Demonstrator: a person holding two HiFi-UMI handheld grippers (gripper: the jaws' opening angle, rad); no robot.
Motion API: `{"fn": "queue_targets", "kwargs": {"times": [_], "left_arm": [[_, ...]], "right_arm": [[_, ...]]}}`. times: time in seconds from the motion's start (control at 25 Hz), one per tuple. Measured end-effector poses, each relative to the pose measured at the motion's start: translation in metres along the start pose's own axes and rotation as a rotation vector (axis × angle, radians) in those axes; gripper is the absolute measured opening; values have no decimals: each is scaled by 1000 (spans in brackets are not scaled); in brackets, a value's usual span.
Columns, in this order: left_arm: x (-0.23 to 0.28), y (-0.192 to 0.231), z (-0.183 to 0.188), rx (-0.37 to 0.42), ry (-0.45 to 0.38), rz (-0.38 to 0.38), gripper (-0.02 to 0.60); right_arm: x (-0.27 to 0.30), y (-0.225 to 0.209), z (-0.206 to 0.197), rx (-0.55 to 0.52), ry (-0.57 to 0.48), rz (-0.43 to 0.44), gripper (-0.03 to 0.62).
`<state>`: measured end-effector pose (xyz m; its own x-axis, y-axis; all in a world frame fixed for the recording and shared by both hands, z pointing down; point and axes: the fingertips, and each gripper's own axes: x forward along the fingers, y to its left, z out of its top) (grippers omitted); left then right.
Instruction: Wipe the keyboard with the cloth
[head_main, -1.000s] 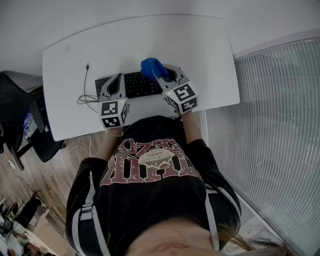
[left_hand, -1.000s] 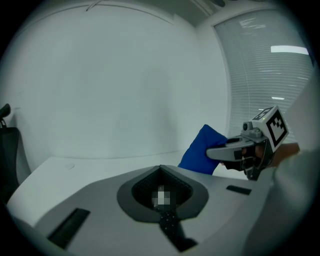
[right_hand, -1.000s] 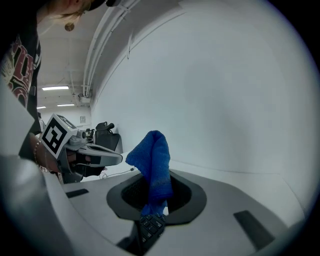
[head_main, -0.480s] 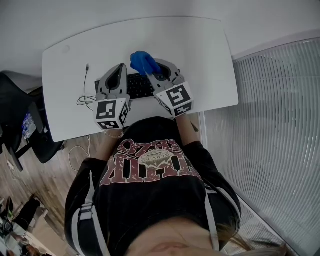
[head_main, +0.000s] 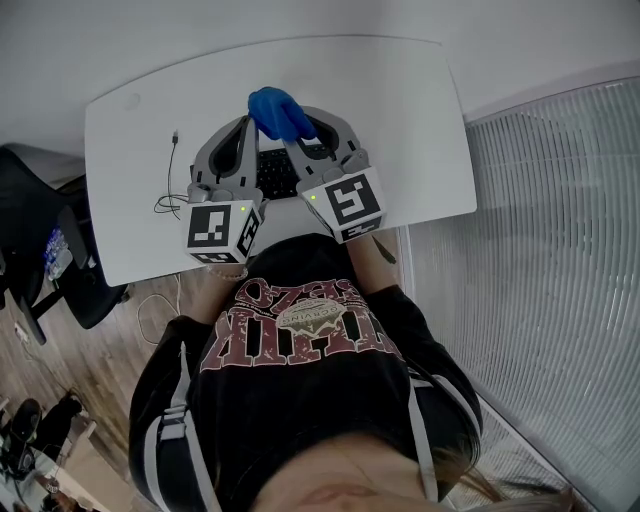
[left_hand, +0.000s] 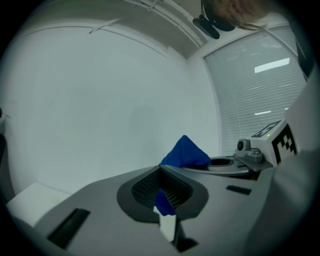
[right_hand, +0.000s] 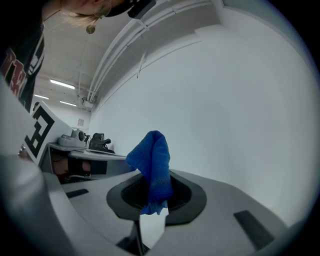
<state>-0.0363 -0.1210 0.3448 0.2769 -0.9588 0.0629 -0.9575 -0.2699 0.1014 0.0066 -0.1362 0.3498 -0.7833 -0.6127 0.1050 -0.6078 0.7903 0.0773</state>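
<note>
The blue cloth (head_main: 275, 110) is held up above the desk, bunched between the tips of both grippers. My right gripper (head_main: 292, 137) is shut on it; in the right gripper view the cloth (right_hand: 152, 155) stands up out of the closed jaws of my right gripper (right_hand: 150, 176). My left gripper (head_main: 247, 126) sits right beside it on the left. In the left gripper view its jaws are together, a small blue corner (left_hand: 163, 201) shows between them, and the rest of the cloth (left_hand: 186, 152) rises past the tip. The black keyboard (head_main: 275, 175) lies under and between the grippers, mostly hidden.
The white desk (head_main: 400, 100) has rounded corners and a thin black cable (head_main: 170, 175) left of the keyboard. A dark office chair (head_main: 40, 235) stands off the desk's left side. A ribbed white panel (head_main: 540, 250) fills the right. Both gripper views face a plain white wall.
Both grippers have lifted up off the keyboard toward the camera. The right gripper carried the cloth left and farther back, until it met the tip of the left gripper.
</note>
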Motion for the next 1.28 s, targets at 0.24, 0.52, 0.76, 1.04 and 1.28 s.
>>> {"fn": "queue_targets", "kwargs": {"times": [0.24,0.52,0.76,1.04,1.28], "left_arm": [[2,-6,23,17,-37,-11,34],[3,-8,33,37,-59,-19,34],[2,-11,31,43,-59,-23,34],[5,-14,30,37,-57,-25,34],[5,-10,31,38,-56,-24,32]], "right_arm": [[1,-2,26,5,-39,-21,64],[0,1,35,4,-65,-33,64],[-2,0,34,13,-73,-39,64],[-2,-2,32,9,-68,-40,64],[1,-1,33,10,-65,-40,64]]}}
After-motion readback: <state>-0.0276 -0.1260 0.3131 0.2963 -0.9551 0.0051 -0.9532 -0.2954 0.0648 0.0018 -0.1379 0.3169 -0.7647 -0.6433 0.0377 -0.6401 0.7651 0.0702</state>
